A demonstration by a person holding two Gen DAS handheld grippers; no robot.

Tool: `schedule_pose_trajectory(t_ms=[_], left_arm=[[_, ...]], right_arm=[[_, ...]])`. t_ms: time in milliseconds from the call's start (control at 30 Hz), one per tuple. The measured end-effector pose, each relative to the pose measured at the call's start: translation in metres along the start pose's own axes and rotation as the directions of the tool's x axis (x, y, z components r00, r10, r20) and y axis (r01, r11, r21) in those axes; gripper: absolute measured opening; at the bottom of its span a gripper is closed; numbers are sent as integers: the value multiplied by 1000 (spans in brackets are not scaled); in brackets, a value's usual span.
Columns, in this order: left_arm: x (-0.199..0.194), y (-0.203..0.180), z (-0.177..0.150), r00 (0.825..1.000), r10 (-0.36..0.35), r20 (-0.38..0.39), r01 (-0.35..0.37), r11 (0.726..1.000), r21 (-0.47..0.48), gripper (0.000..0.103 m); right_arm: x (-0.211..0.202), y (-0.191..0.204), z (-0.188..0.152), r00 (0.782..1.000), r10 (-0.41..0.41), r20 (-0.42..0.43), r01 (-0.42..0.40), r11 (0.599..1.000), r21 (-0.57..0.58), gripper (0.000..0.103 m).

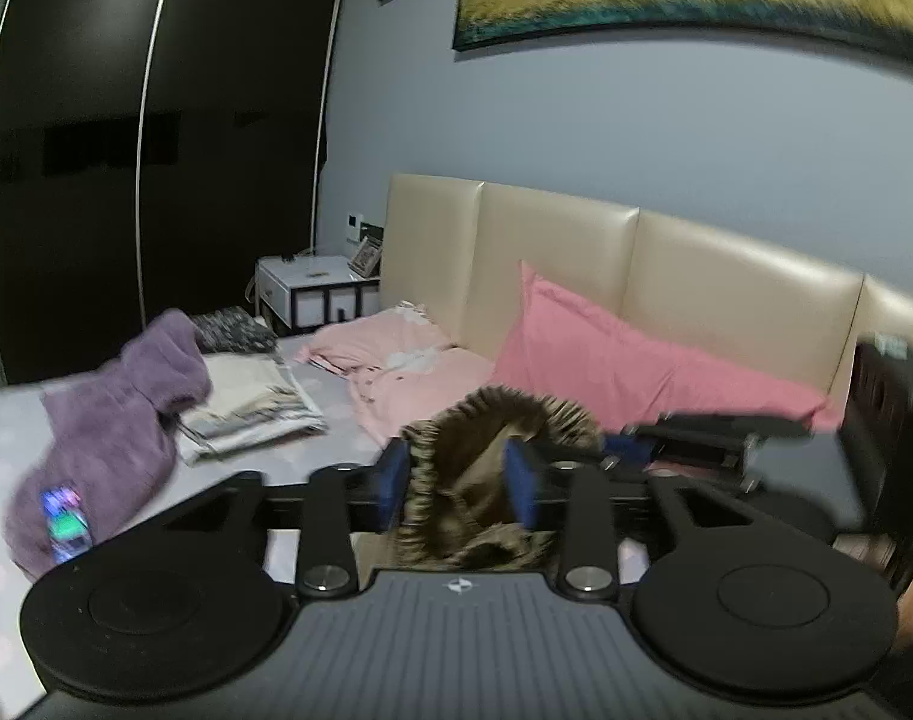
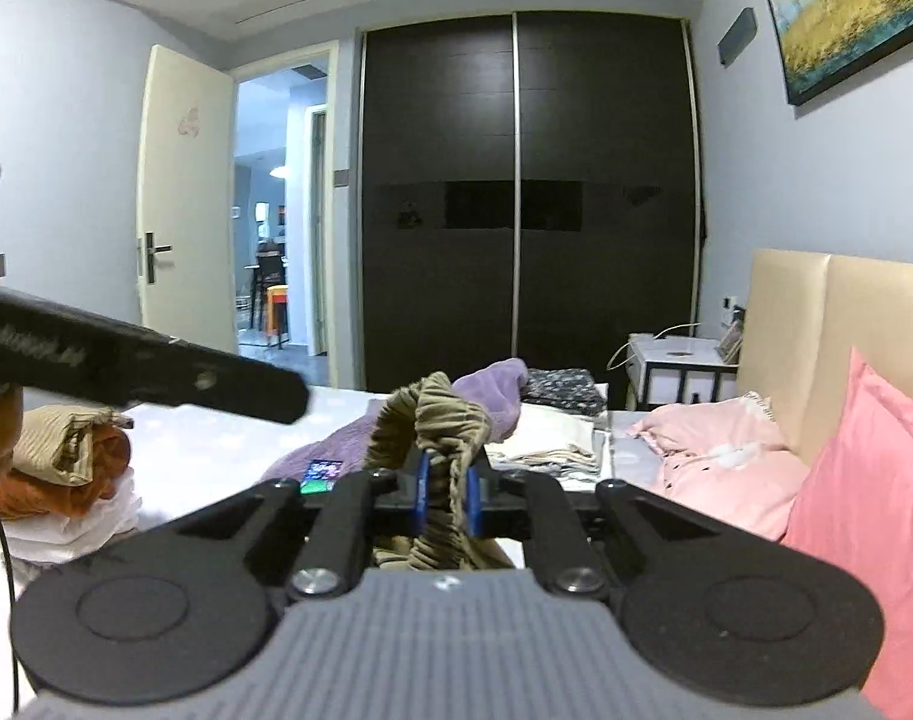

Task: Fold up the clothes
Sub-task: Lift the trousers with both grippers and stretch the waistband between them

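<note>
An olive-green garment with a ribbed elastic waistband [image 1: 486,468] is held up above the bed by both grippers. My left gripper [image 1: 459,483] is shut on the bunched waistband, its blue pads on either side of the cloth. My right gripper [image 2: 446,495] is shut on another part of the same waistband [image 2: 438,414], which rises in a gathered loop above the blue pads. The right gripper's body shows in the left wrist view [image 1: 714,438] at the right. The left gripper's dark body [image 2: 132,369] crosses the left of the right wrist view.
On the bed [image 2: 216,450] lie a purple fleece garment [image 1: 114,414], folded pale clothes [image 1: 252,402], a pink garment [image 1: 396,360], a pink pillow [image 1: 624,360] and a phone [image 1: 65,522]. A stack of folded clothes [image 2: 66,468] sits at the left. A nightstand [image 1: 312,288] and dark wardrobe [image 2: 516,192] stand behind.
</note>
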State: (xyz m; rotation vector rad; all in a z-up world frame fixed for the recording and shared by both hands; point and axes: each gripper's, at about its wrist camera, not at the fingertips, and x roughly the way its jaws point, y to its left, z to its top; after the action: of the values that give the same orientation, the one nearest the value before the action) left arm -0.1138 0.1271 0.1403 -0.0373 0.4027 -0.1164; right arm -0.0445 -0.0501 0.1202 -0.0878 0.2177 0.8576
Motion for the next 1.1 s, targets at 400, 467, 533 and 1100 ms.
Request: schedule_pose_trajectory(t_ms=[400,467,533,1100], left_arm=[[39,5,-8,996,-3,-88,18,984,175,45],[46,6,-8,993,-30,-113,49,984,174,34],[52,7,-8,989,-56,-138,80,982,172,4],[16,9,86,986,141,89,-133,988,-83,2]], right_arm=[[-14,19,-2,992,122,-23,-125,982,-144,14],[-15,22,-4,989,141,-40,-146,974,-173,14],[-13,22,-6,987,149,-53,-156,971,-180,14],[-27,82,-59,968,-192,163,216,965,-150,40]])
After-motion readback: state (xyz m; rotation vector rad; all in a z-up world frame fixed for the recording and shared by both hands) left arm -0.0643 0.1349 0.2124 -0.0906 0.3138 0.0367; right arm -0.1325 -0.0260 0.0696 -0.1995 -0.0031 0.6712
